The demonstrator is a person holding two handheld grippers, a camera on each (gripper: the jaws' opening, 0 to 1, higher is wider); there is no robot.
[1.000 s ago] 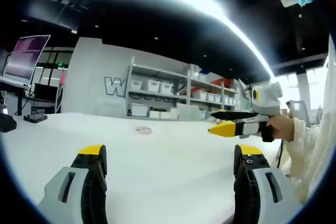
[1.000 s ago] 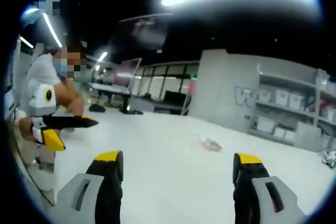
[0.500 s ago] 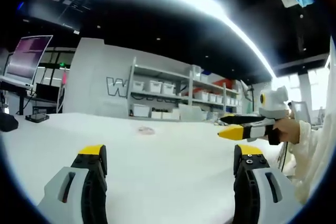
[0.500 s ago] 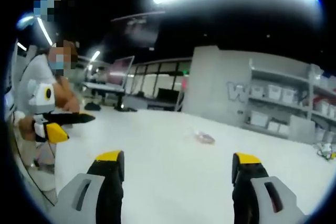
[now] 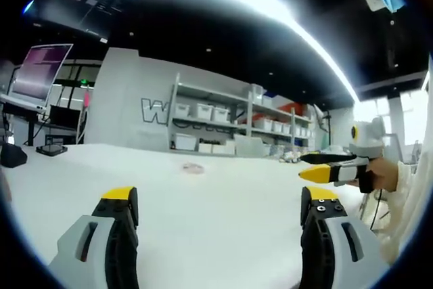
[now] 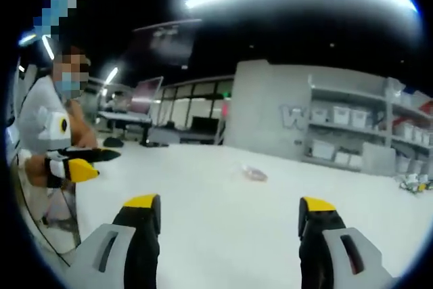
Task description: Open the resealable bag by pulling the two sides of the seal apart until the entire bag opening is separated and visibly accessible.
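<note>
A small clear resealable bag (image 5: 192,168) lies flat far out on the white table (image 5: 203,208); in the right gripper view the bag (image 6: 254,174) sits past the middle of the table (image 6: 223,201). My left gripper (image 5: 220,202) is open above the table's near part, nothing between its yellow-tipped jaws. My right gripper (image 6: 229,206) is open too, well short of the bag. The right gripper (image 5: 323,168) enters the left gripper view from the right, held in a hand. The left gripper (image 6: 81,164) appears at the left of the right gripper view.
Shelving (image 5: 230,126) with white bins stands behind the table against a grey wall. A monitor (image 5: 37,76) and a dark device (image 5: 49,149) are at the far left. A person (image 6: 47,120) in white stands at the table's left edge.
Both views have shifted a little as the hands moved. In the left gripper view the right gripper has drifted right. The bag lies where it was.
</note>
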